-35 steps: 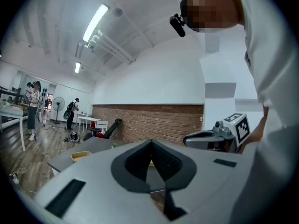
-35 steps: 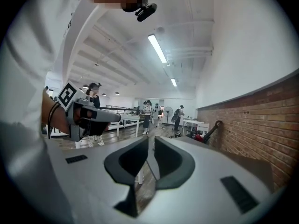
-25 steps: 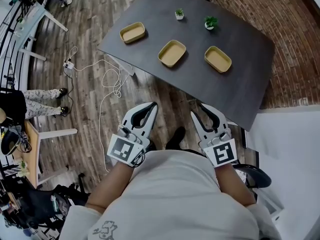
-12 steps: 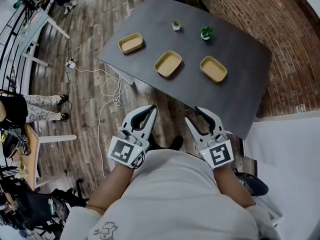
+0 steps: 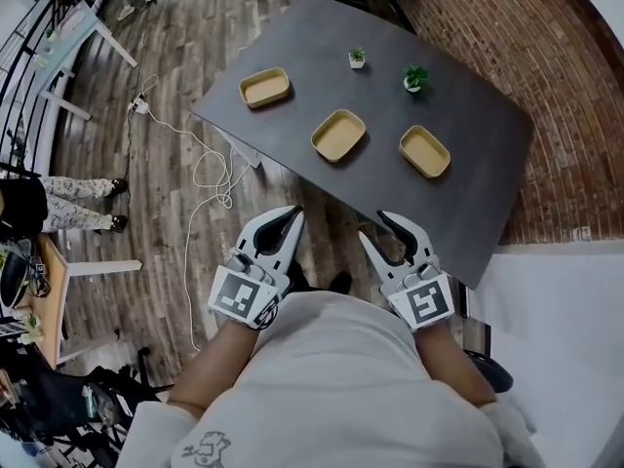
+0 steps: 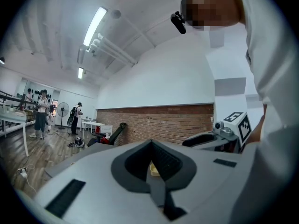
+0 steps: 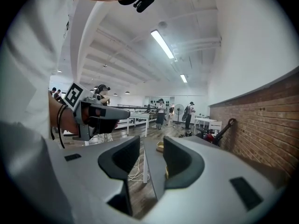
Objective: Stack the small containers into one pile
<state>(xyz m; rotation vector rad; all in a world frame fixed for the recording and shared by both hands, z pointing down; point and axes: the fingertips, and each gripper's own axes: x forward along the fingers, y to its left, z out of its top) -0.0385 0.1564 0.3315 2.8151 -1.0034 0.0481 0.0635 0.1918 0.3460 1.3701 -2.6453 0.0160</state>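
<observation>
Tan and unstacked, the left container (image 5: 265,87), middle container (image 5: 338,135) and right container (image 5: 424,151) lie well apart on the table (image 5: 468,76), upper frame. Our left gripper (image 5: 292,213) is closed, empty; our right gripper (image 5: 379,230) has just been opening, nothing between its jaws.

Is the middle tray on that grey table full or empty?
Empty. The head view looks down into the middle tray and shows only its bare tan floor inside the rim, with nothing in it.

White sweatshirt (image 5: 341,378), printed figure (image 5: 207,448); grey-white left gripper (image 5: 294,212), right gripper (image 5: 374,227), black-lined fingers (image 5: 265,228), marker cubes (image 5: 239,292).
</observation>
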